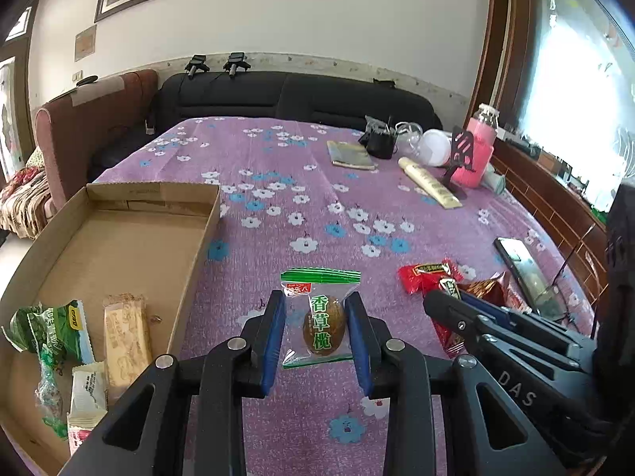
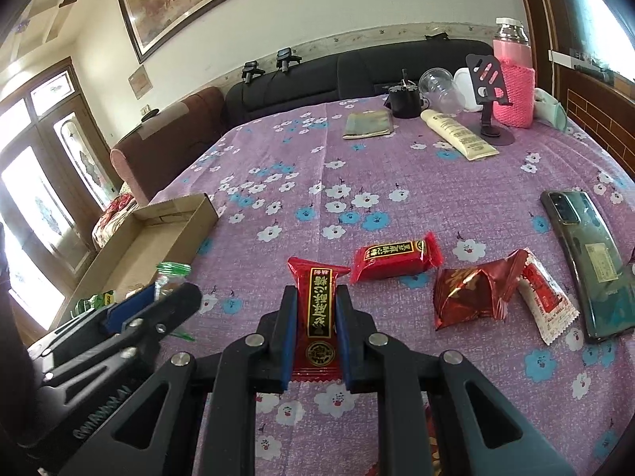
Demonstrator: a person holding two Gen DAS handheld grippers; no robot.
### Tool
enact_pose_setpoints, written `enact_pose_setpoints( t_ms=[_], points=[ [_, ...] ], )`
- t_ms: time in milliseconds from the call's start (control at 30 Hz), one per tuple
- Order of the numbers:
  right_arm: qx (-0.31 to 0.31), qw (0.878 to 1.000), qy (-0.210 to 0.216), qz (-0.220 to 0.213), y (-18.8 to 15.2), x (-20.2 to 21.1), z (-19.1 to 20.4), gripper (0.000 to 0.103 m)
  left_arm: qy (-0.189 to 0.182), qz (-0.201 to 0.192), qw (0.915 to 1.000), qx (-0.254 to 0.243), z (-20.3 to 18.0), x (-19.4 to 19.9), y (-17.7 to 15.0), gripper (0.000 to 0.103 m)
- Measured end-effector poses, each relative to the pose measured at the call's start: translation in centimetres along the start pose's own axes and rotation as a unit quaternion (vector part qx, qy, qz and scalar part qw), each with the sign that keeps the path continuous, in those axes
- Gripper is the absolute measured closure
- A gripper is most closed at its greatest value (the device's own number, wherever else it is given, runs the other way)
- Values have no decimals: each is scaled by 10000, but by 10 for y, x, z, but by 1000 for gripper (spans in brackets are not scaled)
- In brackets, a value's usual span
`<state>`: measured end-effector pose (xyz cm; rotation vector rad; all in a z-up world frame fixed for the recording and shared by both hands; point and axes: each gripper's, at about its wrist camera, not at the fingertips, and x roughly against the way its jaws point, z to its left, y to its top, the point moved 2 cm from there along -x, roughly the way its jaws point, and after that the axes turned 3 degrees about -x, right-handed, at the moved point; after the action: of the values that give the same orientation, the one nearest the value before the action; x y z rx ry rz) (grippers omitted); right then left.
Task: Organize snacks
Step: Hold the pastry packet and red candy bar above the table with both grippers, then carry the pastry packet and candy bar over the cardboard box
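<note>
Both grippers are now loaded, so the step in hand seems to be the carrying of snacks to the cardboard box [image 1: 119, 246], not the picking. The left gripper [image 1: 317, 329] pinches a clear packet with a green strip on top and a brown olive inside, the olive packet [image 1: 319, 323]; its blue pads press on the two sides of the packet, and the packet stands between them above the purple flowered cloth [image 1: 278, 182]. The right gripper [image 2: 316, 329] has its jaws pressed close on a long red snack bar [image 2: 317, 309] with black and gold writing, which sticks out forward beyond the fingertips. The box lies to the left of both grippers, at the edge of the cloth, and some snacks are already inside at its near end: a green packet [image 1: 55, 329], a beige biscuit bar [image 1: 127, 341] and a small white packet [image 1: 88, 388]. On the cloth to the right, three red snacks are not yet collected: a second red bar [image 2: 397, 260], a crumpled dark red wrapper [image 2: 476, 293] and a small red and white sachet [image 2: 545, 301], which lies just beside a phone [image 2: 587, 254]. I judge that the next move calls for a swing to the left, over the near wall of the box, and for a release only when the packet is above the free floor of the box. Both grippers point downward and forward at a moderate slope, side by side and near each other, so the left one should go first to avoid a collision.
</note>
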<state>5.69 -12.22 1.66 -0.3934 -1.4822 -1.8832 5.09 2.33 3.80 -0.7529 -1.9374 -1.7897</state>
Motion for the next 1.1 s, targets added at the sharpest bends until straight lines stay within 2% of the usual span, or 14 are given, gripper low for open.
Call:
enact_pose_setpoints(
  t_ms=[200, 433, 700, 900, 1100],
  points=[
    [81, 10000, -12, -14, 0, 0, 3, 86, -79, -130, 9998, 152, 7, 9, 5, 71],
    [421, 9988, 221, -120, -5, 6, 22, 86, -103, -188, 9994, 277, 14, 13, 7, 71],
    [729, 9968, 303, -99, -12, 5, 39, 86, -5, -254, 9987, 436, 25, 18, 12, 71],
    [777, 9963, 344, -139, -11, 7, 40, 86, 167, -393, 9975, 563, 48, 38, 15, 71],
    [987, 9943, 337, -211, -15, 8, 49, 86, 423, -297, 9960, 731, 96, 49, 1, 71]
  ],
)
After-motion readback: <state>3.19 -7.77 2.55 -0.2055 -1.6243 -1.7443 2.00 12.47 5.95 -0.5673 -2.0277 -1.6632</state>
